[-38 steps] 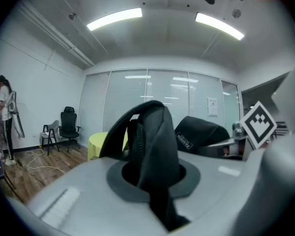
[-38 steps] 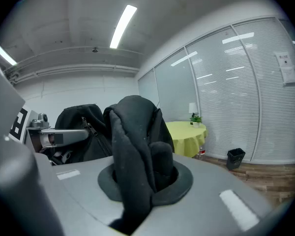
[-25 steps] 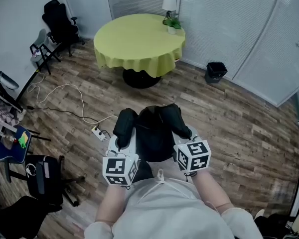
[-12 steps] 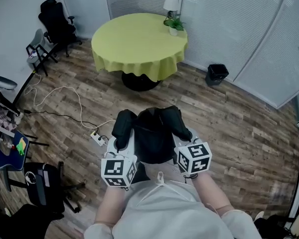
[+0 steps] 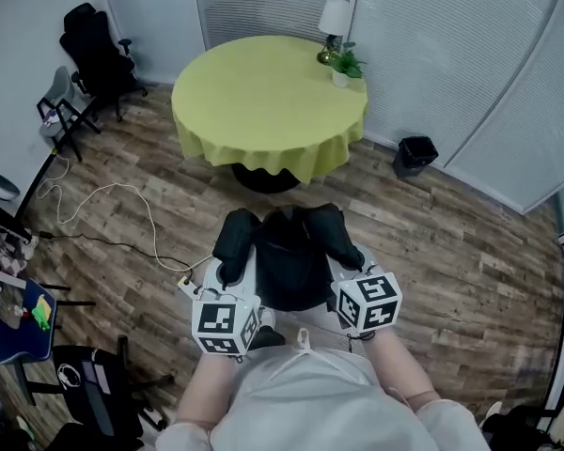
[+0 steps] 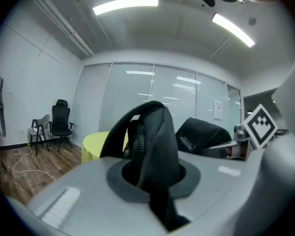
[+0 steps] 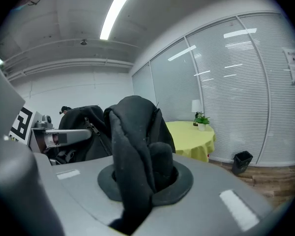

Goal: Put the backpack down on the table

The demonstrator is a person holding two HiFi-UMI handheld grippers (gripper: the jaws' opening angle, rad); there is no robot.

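A black backpack (image 5: 289,261) hangs in front of me above the wooden floor, carried by its two shoulder straps. My left gripper (image 5: 228,272) is shut on the left strap (image 6: 155,146), which fills its jaws in the left gripper view. My right gripper (image 5: 348,257) is shut on the right strap (image 7: 132,151). The round table with a yellow-green cloth (image 5: 263,92) stands ahead, apart from the backpack. It also shows as a yellow edge (image 6: 92,142) in the left gripper view and further right (image 7: 192,137) in the right gripper view.
A white lamp (image 5: 335,15) and a potted plant (image 5: 346,64) stand at the table's far right edge. A black bin (image 5: 414,154) sits by the blinds. An office chair (image 5: 92,45) and a folding chair (image 5: 58,111) are at left, and a cable with a power strip (image 5: 186,285) lies on the floor.
The table and floor have slid nearer and lower in the head view as I walk toward the table. Both grippers keep their hold on the straps.
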